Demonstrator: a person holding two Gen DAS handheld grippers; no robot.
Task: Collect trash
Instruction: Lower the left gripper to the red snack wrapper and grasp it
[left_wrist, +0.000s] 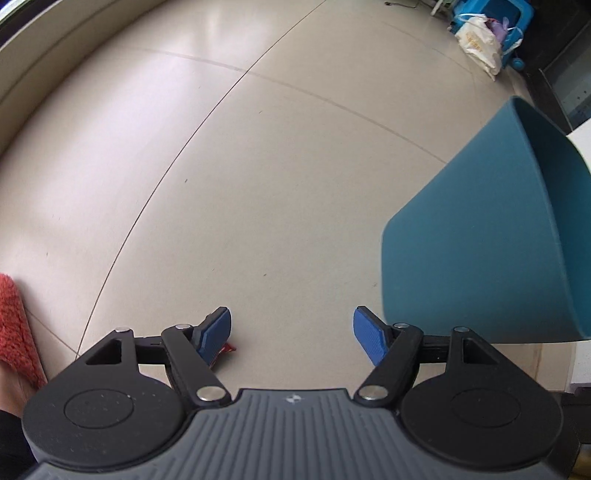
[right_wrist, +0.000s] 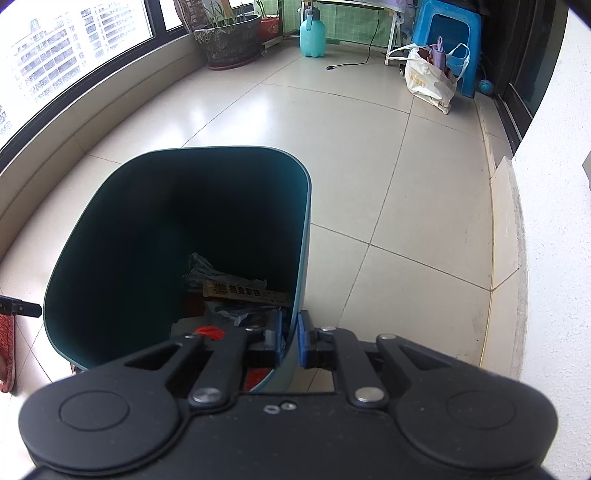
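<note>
Left gripper (left_wrist: 293, 334): your blue pads (left_wrist: 369, 338) are spread wide with nothing between them, hanging over the pale tiled floor (left_wrist: 229, 184).

Red wrapper (left_wrist: 223, 350): a small red scrap lies on the tiles just beside your left-hand pad, mostly hidden behind it; likely a snack wrapper, but too little shows to be sure.

Right gripper (right_wrist: 290, 339): your jaws are pinched on the near right wall of the teal trash bin (right_wrist: 177, 221), one pad inside the rim, the other outside.

Bin, from the left wrist: the same teal trash bin (left_wrist: 480, 240) leans at the right of the view, its mouth turned up and away.

Bin contents (right_wrist: 236, 291): crumpled wrappers, a flat printed packet and red bits sit at the bottom.

Red slipper (left_wrist: 14, 332): at your far left edge, on the floor.

Far end of the floor: white plastic bag (right_wrist: 428, 81) leans against a blue stool (right_wrist: 448, 40); teal spray bottle (right_wrist: 312, 33) stands beside a large plant pot (right_wrist: 229, 44) near the window (right_wrist: 55, 55).
</note>
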